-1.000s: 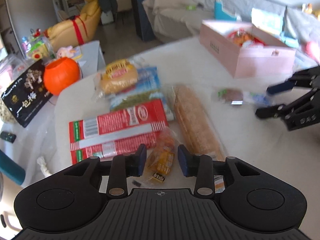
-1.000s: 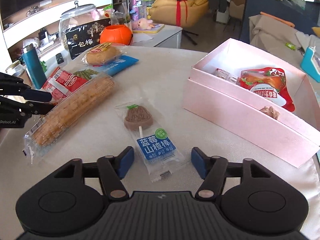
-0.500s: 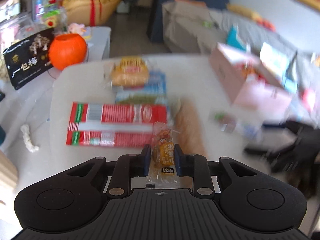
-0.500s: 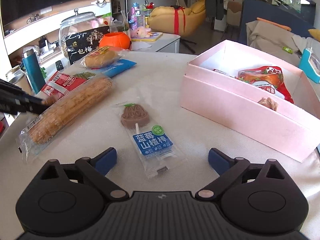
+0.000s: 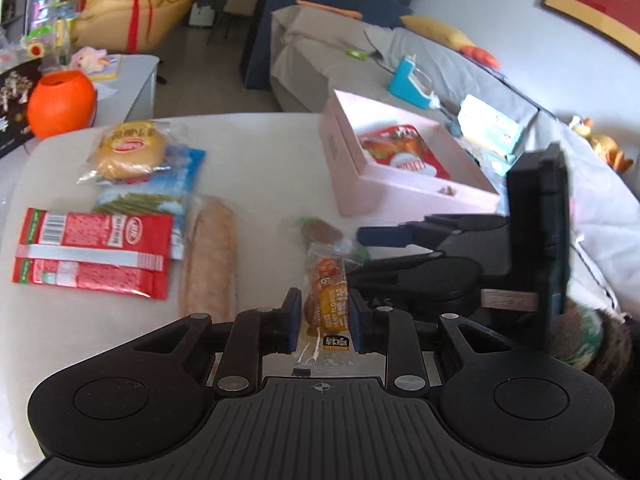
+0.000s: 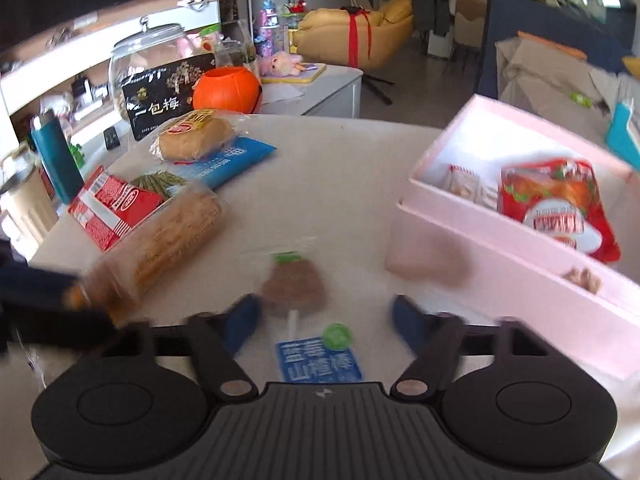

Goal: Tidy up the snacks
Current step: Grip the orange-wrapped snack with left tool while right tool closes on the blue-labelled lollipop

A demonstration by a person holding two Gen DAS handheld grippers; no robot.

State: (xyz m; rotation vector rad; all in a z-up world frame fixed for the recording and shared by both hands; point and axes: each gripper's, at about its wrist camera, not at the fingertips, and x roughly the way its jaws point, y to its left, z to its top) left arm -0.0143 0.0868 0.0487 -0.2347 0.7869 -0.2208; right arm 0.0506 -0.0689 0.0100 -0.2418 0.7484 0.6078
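Here the white surface (image 5: 260,160) carries a bun (image 5: 128,150), a red pack (image 5: 92,252), a long roll (image 5: 210,256) and a pink box (image 6: 500,248) holding a red pouch (image 6: 556,208). Behind it: a grey sofa (image 5: 400,56), a yellow armchair (image 6: 352,38), an orange pumpkin (image 6: 226,90). Left tongs (image 5: 322,322) — pressed onto an orange snack bar (image 5: 326,300), raised above the surface. Right tongs (image 6: 326,320) — spread wide, straddling a lollipop packet (image 6: 308,320) lying flat; contact cannot be determined.
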